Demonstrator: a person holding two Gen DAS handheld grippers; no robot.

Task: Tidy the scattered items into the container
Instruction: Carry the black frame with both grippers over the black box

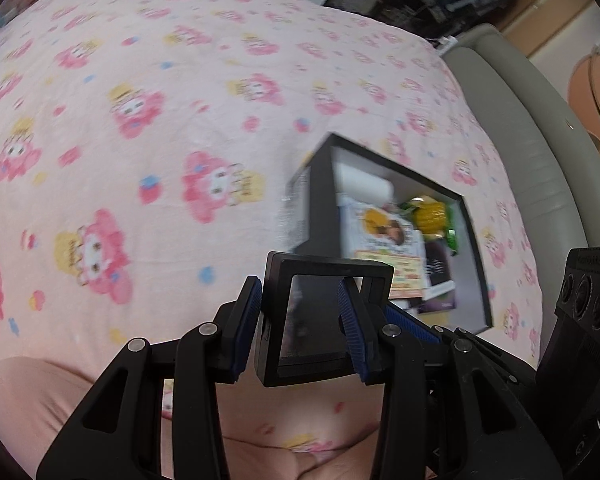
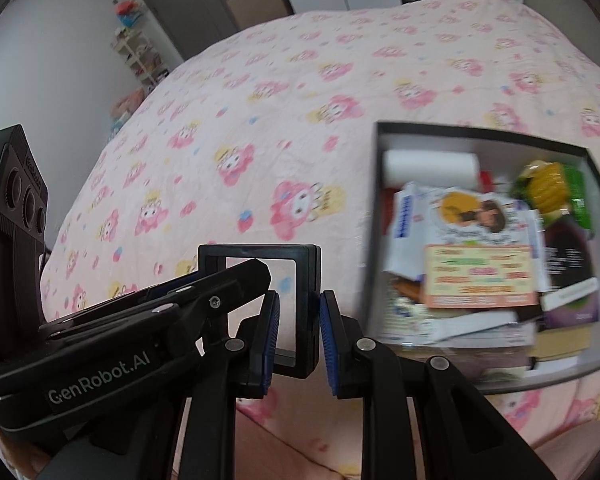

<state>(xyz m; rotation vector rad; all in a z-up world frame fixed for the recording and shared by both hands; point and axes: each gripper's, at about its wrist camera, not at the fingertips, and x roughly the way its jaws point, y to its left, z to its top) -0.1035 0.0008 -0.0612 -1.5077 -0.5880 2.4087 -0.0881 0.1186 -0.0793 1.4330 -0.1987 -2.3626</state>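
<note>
A black square frame case (image 1: 324,268) with a clear window hangs above the bed, held by both grippers. My left gripper (image 1: 300,320) is shut across its width, blue pads on two opposite sides. My right gripper (image 2: 299,336) is shut on one edge of the same case (image 2: 260,250). The left gripper's fingers (image 2: 236,276) reach in from the left in the right wrist view. The container, a black open box (image 2: 480,130), lies on the bed to the right, beyond the case (image 1: 474,240). It holds a white roll (image 2: 432,166), a yellow-green packet (image 2: 552,188), a printed card (image 2: 480,280) and other packets.
A pink sheet with a cartoon print (image 1: 160,100) covers the bed. A grey padded bed edge (image 1: 532,140) runs along the right in the left wrist view. In the right wrist view, a shelf (image 2: 140,52) and a door (image 2: 172,8) stand past the bed's far left side.
</note>
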